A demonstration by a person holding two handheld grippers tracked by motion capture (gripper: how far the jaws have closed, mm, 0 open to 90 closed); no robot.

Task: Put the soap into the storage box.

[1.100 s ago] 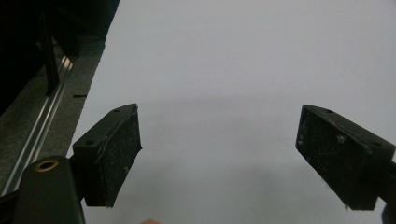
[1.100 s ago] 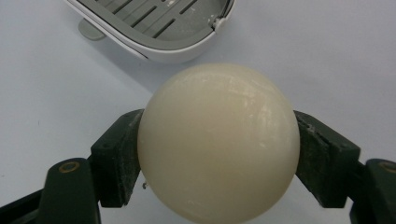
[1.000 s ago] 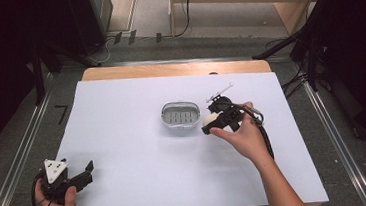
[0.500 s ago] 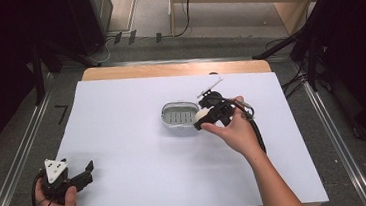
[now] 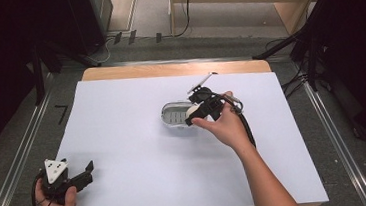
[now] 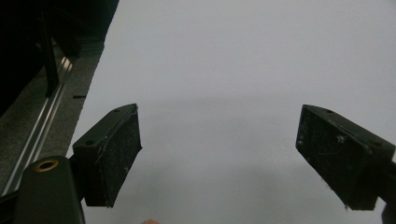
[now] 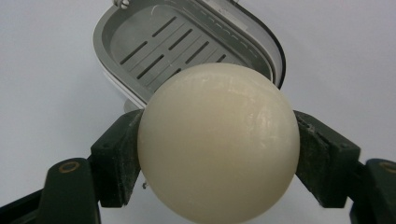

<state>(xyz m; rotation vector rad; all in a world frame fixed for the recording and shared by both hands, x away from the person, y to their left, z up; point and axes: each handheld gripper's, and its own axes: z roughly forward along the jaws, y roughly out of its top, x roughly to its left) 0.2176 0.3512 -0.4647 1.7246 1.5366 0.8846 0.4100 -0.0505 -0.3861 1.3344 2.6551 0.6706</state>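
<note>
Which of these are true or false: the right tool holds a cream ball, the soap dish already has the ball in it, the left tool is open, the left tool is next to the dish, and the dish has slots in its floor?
1. The right tool holds a cream ball. True.
2. The soap dish already has the ball in it. False: the ball is clamped between the jaws, in front of the dish.
3. The left tool is open. True.
4. The left tool is next to the dish. False: it is at the table's near left corner.
5. The dish floor has slots. True.
</note>
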